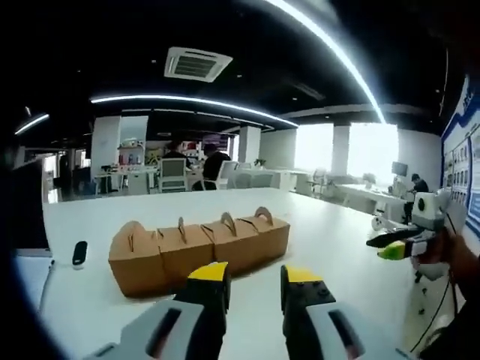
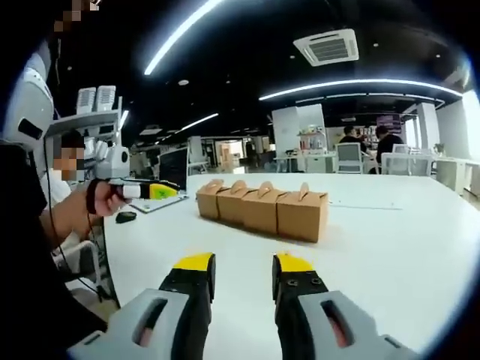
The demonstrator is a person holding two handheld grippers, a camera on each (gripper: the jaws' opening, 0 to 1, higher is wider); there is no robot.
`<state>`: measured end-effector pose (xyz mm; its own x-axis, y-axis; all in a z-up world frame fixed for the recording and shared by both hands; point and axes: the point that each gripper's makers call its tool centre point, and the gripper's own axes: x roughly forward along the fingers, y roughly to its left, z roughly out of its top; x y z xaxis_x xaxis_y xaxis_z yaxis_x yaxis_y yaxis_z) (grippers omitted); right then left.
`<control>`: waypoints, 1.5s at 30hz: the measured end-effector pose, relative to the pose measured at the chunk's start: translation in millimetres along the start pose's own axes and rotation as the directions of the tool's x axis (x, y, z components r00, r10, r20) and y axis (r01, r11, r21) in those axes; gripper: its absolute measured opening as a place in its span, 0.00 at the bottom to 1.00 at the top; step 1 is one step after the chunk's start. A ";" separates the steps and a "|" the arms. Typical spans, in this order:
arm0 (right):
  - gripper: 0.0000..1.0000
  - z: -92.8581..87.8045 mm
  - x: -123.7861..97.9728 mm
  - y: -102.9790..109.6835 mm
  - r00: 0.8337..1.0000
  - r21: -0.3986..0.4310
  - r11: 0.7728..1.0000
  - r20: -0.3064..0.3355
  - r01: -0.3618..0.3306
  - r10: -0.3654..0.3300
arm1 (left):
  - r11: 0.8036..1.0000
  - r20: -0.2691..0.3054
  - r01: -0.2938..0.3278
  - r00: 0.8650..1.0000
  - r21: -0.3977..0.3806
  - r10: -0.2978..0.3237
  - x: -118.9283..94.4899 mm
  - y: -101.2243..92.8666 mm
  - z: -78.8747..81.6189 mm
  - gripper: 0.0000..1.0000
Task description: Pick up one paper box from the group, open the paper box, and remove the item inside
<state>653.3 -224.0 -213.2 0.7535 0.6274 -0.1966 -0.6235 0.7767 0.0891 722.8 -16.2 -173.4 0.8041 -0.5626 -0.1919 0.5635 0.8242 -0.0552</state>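
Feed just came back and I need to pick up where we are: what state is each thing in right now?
Paper boxes: four in a row on the table, all closed, handles up, untouched.
Left gripper: open, nothing between its fingers, short of the boxes.
Right gripper: open, holding nothing, short of the boxes.
Table: white, bare near the boxes.
Small black object: lying flat on the table, apart from the boxes.

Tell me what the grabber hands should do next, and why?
Probably move the right gripper forward to the nearest end box in the row of paper boxes. Its jaws are open and empty, well short of the row, and every box sits closed on the white table.
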 end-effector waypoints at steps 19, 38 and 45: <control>0.32 -8.0 -9.1 -7.5 0.998 -0.052 0.998 -0.055 0.025 -0.028 | 0.978 -0.020 -0.207 0.978 -0.039 0.206 89.8 107.8 8.2 0.29; 0.33 -18.2 -15.9 -9.4 0.996 -0.049 0.998 -0.079 0.027 -0.031 | 0.949 -0.061 -0.303 0.952 -0.090 0.299 136.1 128.7 -12.4 0.24; 0.33 -16.5 -16.4 -14.3 0.996 -0.064 0.997 -0.081 0.032 -0.038 | 0.929 -0.048 -0.339 0.941 -0.148 0.335 137.7 132.6 -12.6 0.15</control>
<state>646.4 -246.3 -227.3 0.7569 0.5911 -0.2787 -0.6109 0.7915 0.0195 905.8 16.4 -219.4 0.9366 -0.2498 -0.2457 0.2231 0.9659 -0.1315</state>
